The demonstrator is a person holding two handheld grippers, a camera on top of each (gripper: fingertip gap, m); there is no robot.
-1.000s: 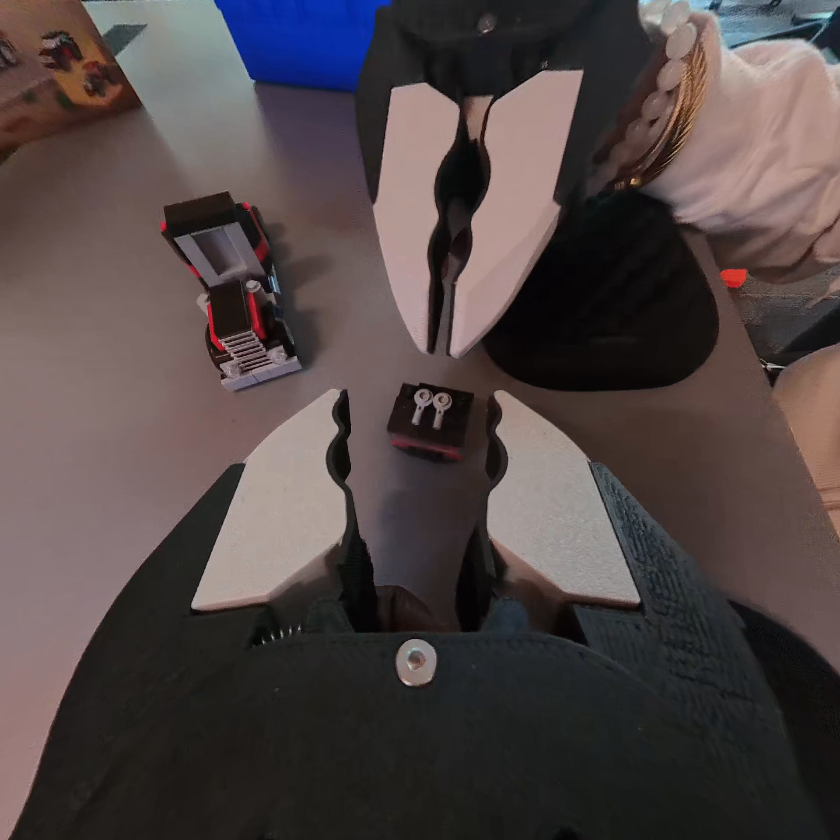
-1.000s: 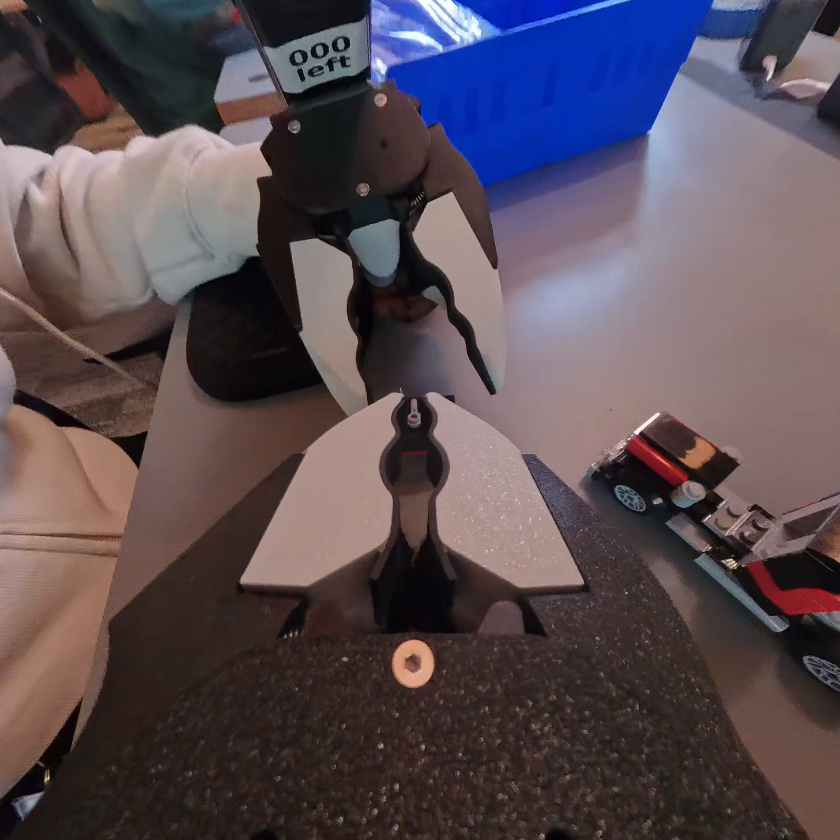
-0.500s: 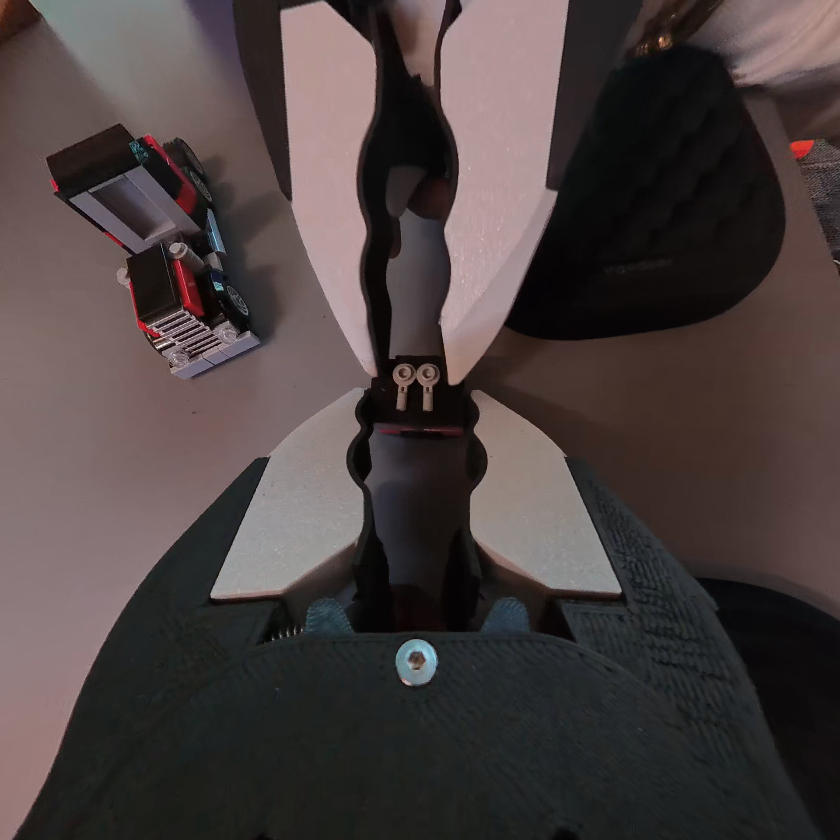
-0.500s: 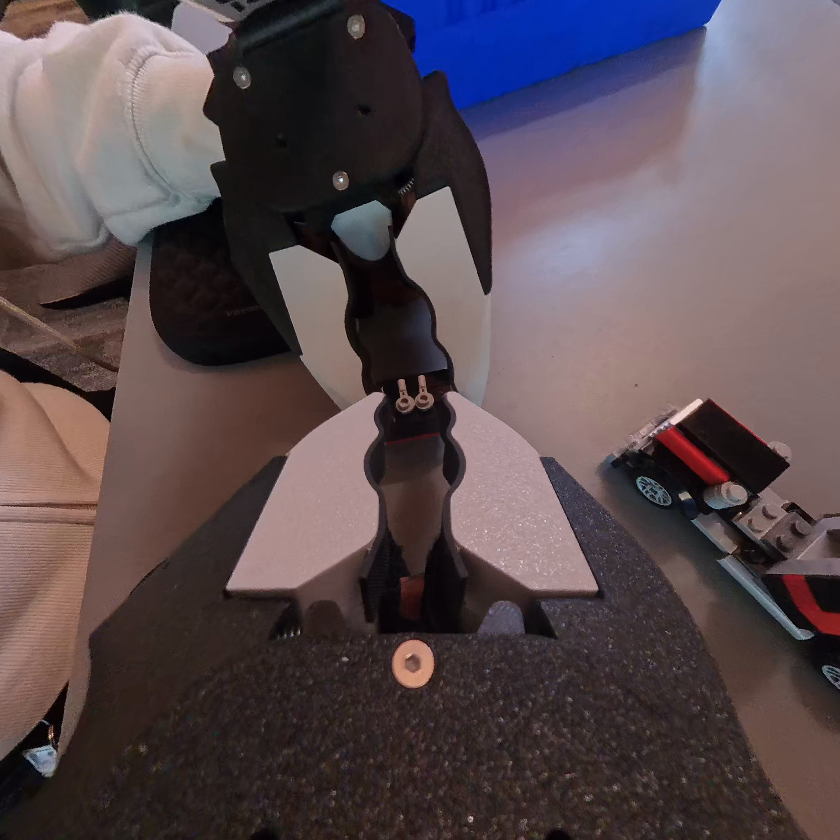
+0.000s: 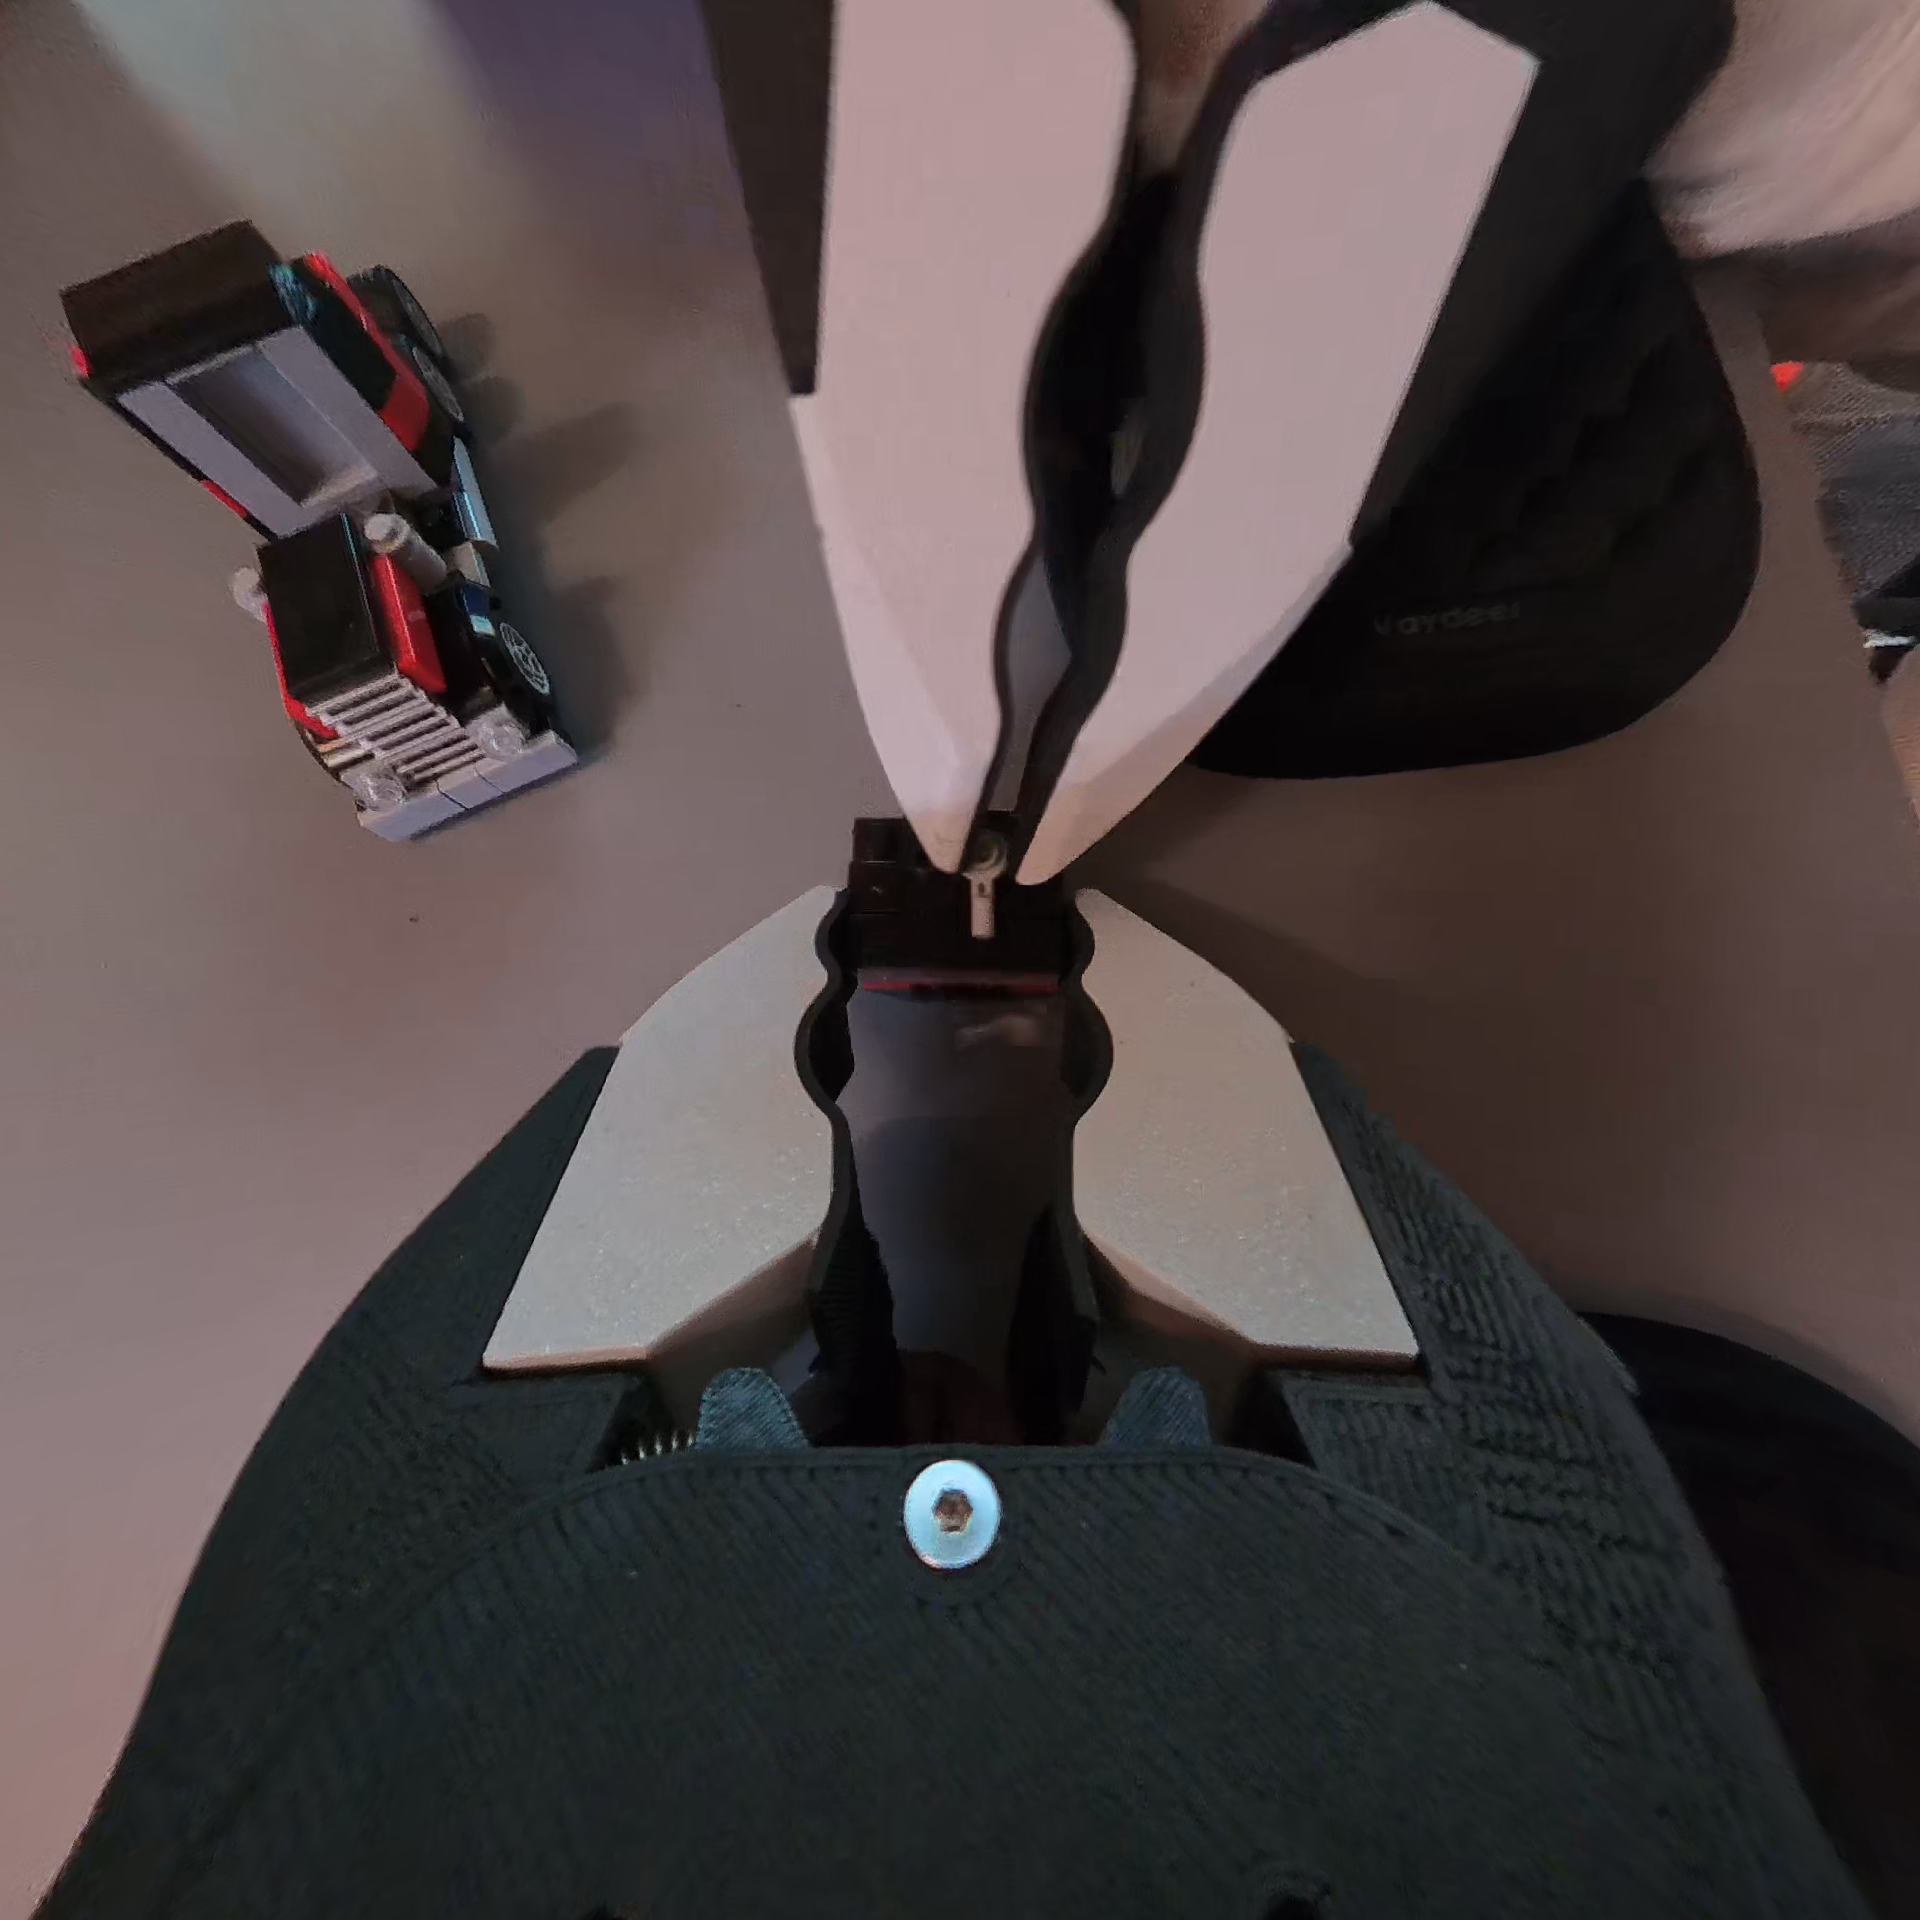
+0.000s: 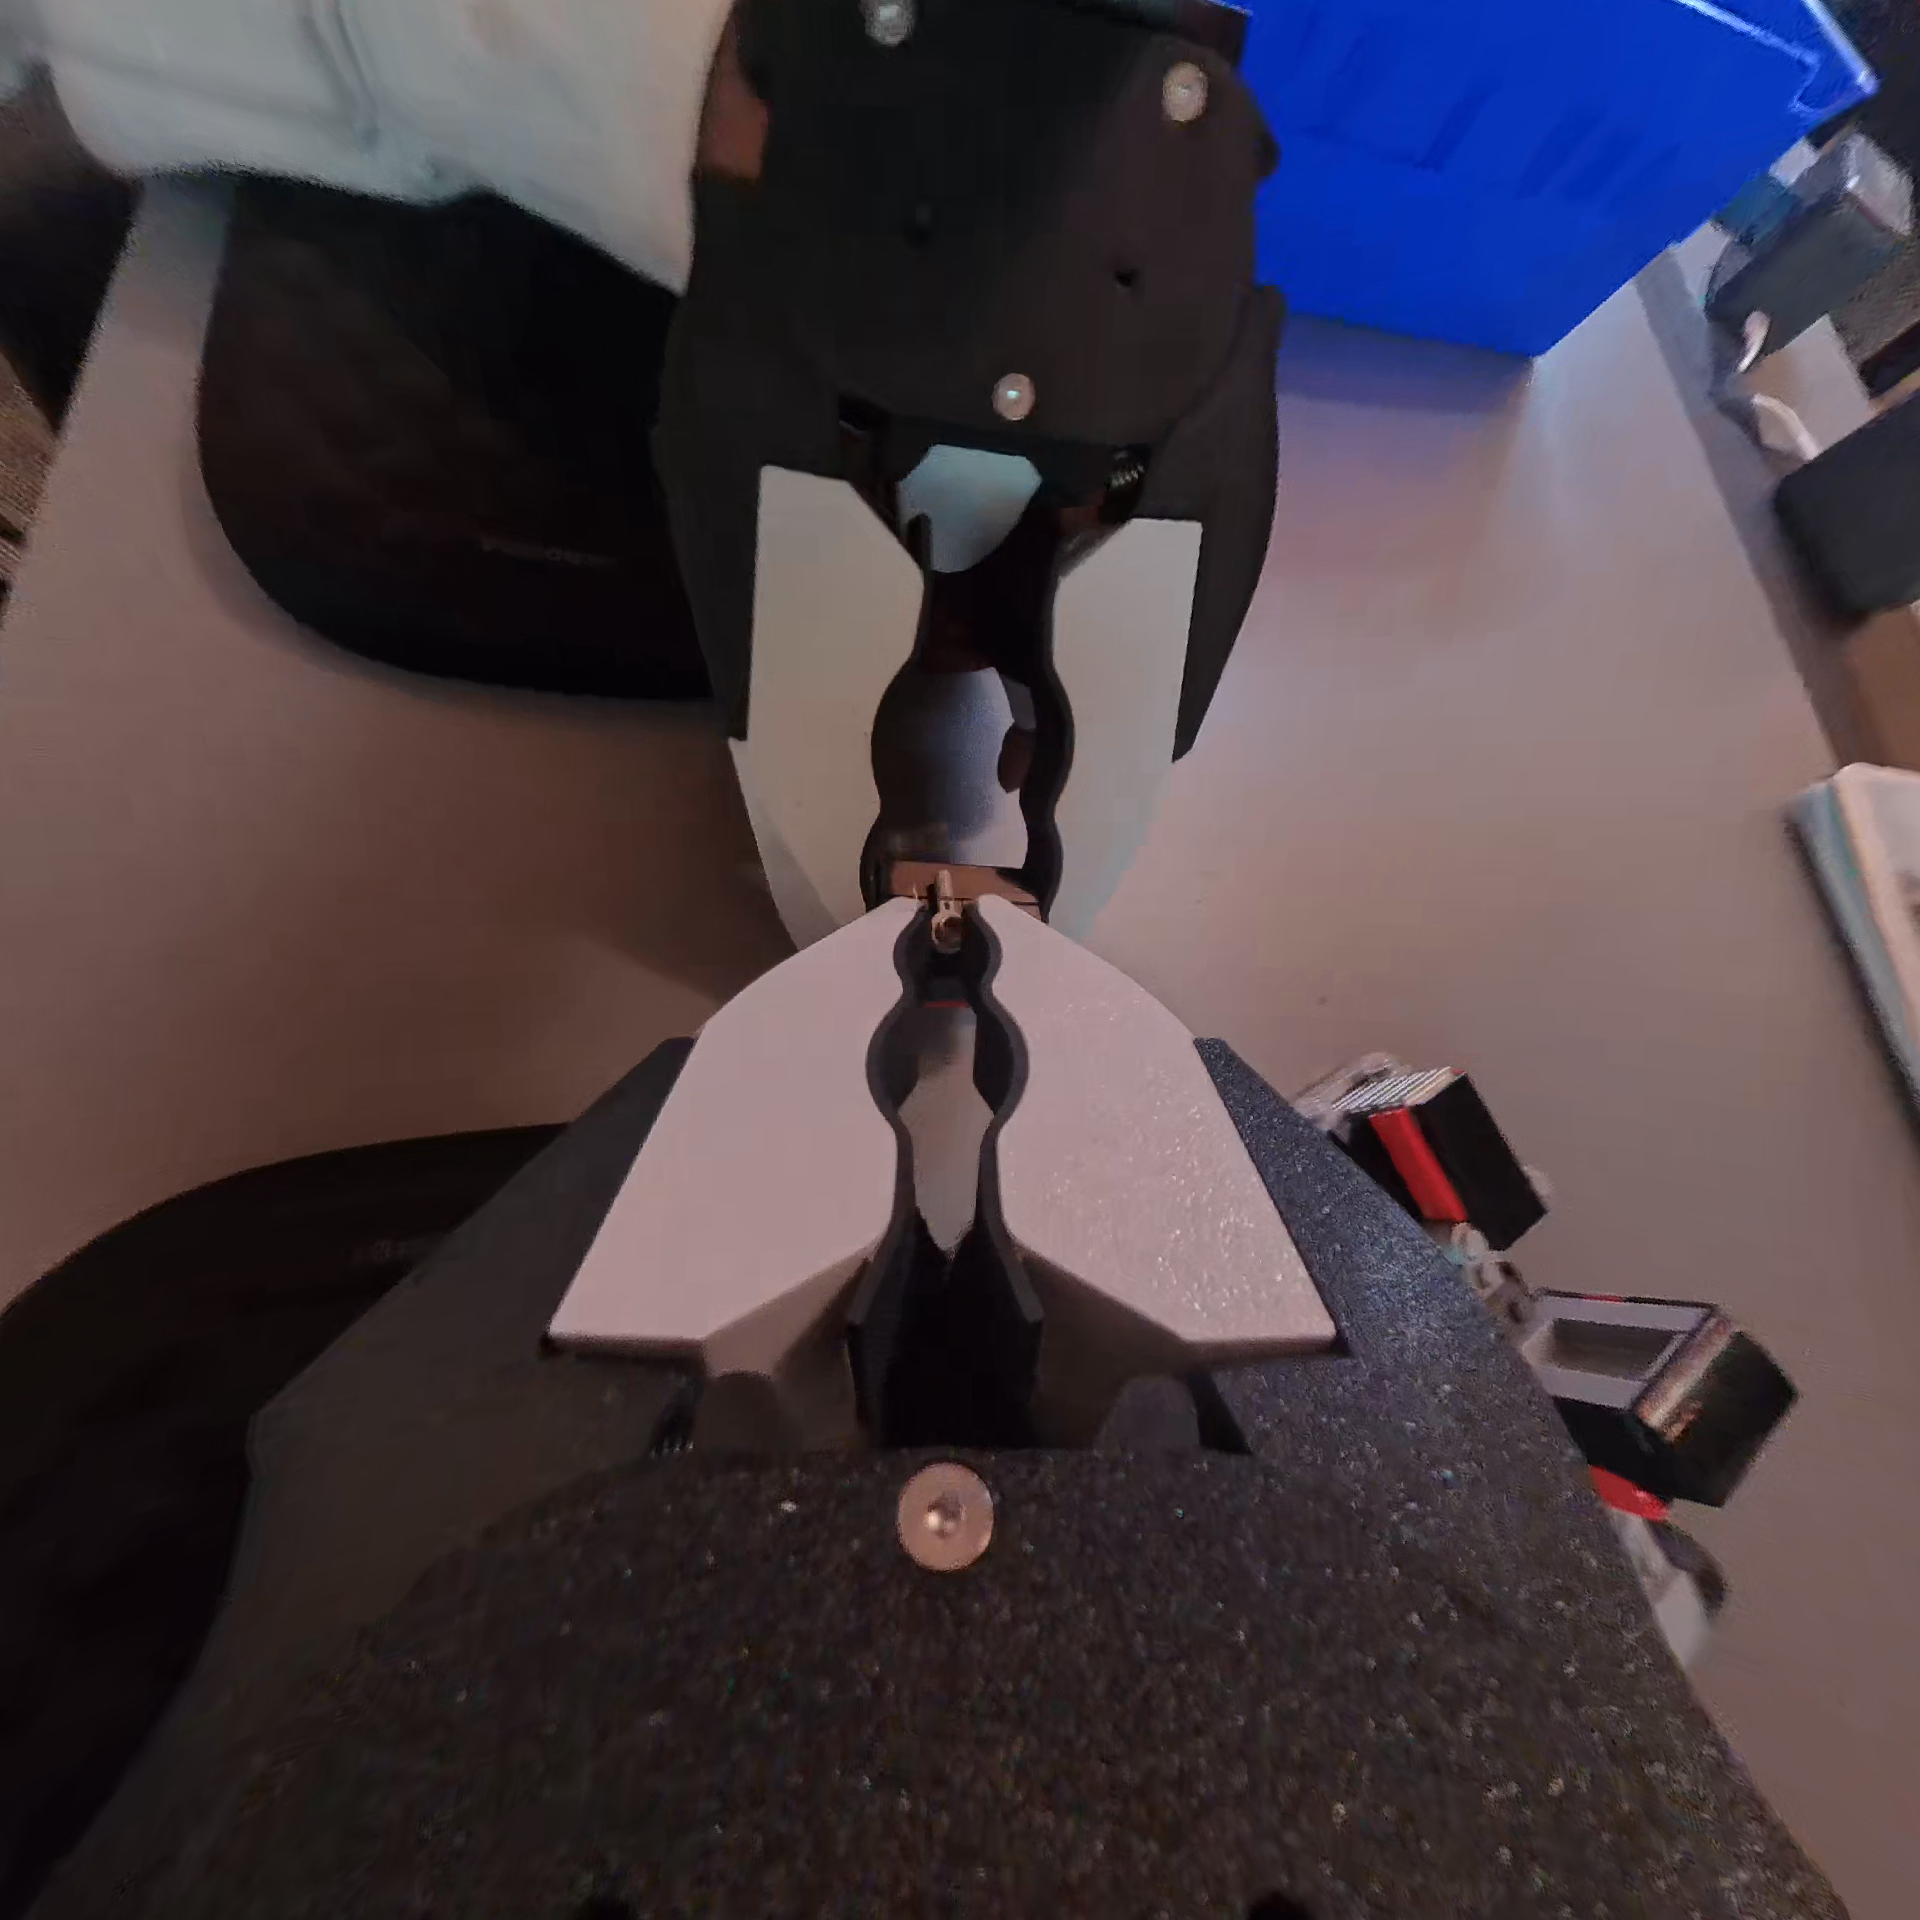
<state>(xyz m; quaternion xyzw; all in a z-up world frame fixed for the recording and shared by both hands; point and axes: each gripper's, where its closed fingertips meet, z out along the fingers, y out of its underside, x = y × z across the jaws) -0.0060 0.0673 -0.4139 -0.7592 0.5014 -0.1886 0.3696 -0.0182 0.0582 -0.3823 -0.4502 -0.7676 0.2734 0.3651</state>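
Note:
My left gripper (image 5: 961, 914) is shut on a small black brick block (image 5: 904, 925) with a red strip along its lower edge. A small light grey lever-shaped piece (image 5: 984, 894) sits on top of the block. My right gripper (image 5: 987, 857) comes in from the opposite side, and its two fingertips pinch the round head of that piece. In the right wrist view, my right gripper (image 6: 943, 920) is closed on the grey piece (image 6: 943, 902), with the left gripper (image 6: 961, 878) and the block (image 6: 1003, 883) just beyond it.
A black, red and grey toy brick truck (image 5: 343, 540) stands on the grey table (image 5: 208, 1039), and also shows in the right wrist view (image 6: 1455, 1174). A black cap-like object (image 5: 1558, 520) lies behind the grippers. A blue bin (image 6: 1507, 156) stands at the table's far side. Less than 4 cm separates the two grippers' tips.
My left gripper closed on the black block, which earlier lay on the table between its open fingers. My right gripper opened over the grey pieces, then closed on one of them.

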